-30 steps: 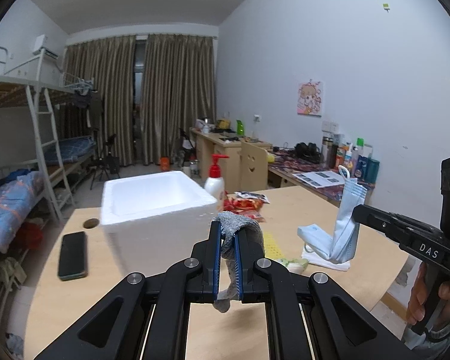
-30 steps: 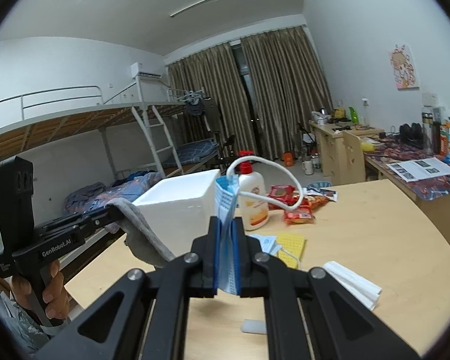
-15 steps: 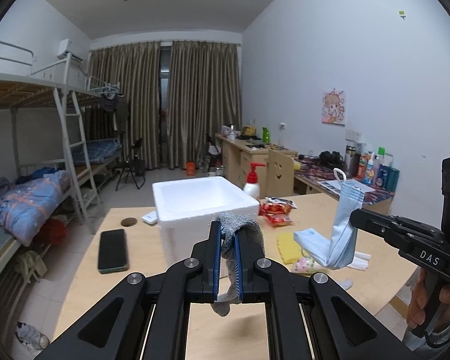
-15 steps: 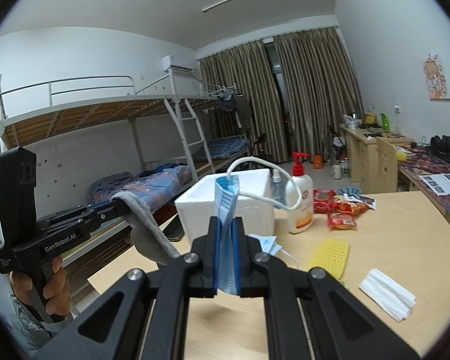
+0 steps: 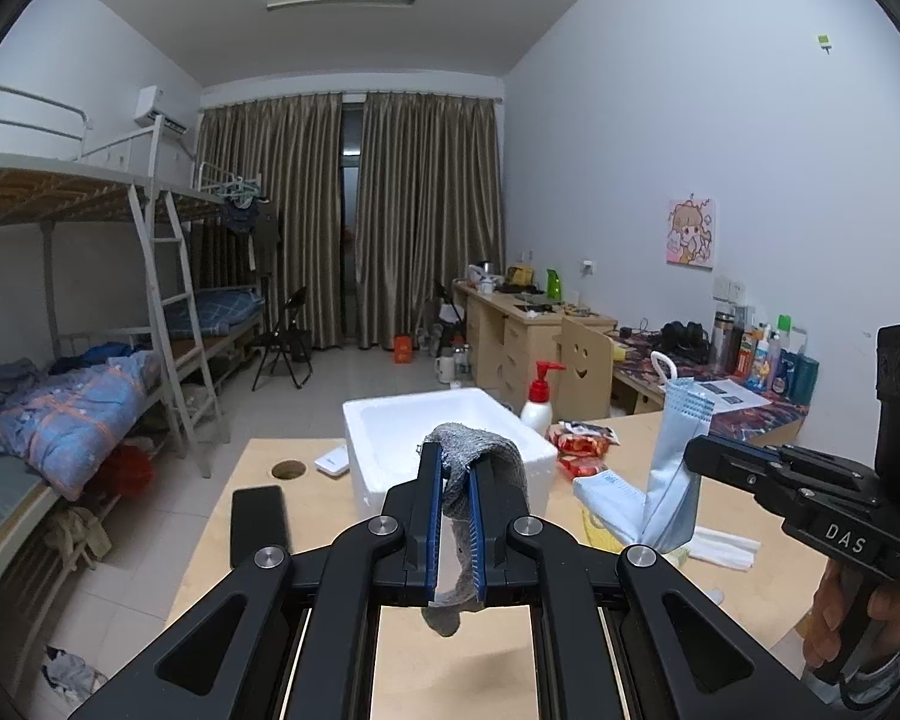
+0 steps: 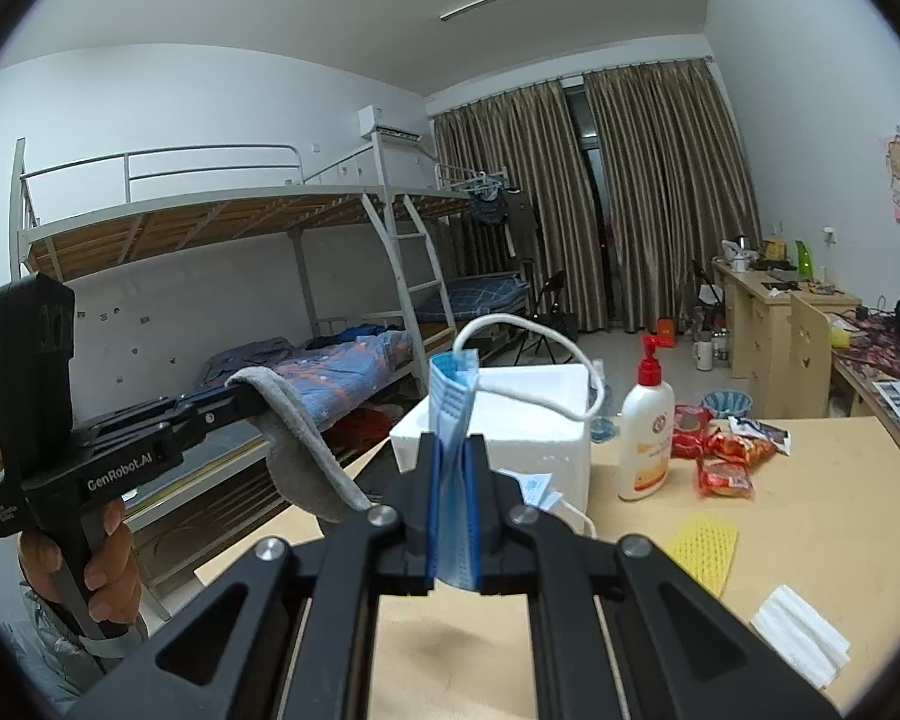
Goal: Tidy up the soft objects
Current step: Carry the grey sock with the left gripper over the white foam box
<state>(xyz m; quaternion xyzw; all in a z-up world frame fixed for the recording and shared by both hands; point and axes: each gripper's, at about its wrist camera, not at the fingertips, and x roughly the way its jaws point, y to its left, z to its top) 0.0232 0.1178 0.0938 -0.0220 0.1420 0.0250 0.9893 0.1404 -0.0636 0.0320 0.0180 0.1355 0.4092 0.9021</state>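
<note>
The left gripper (image 5: pixel 451 483) is clenching a grey sock (image 5: pixel 480 462) and has been rising back from the white foam box (image 5: pixel 390 420) at the desk's (image 5: pixel 450 660) far edge. The right gripper (image 6: pixel 453 483) is gripping a blue face mask (image 6: pixel 453 396), lifting likewise. Both soft items are probably heading for the box.

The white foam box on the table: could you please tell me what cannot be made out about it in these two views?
- Left wrist view: the white foam box has its floor hidden by the grey cloth in the left gripper.
- Right wrist view: its inside is hidden by its near wall, partly covered by the blue face mask in the right gripper.
</note>
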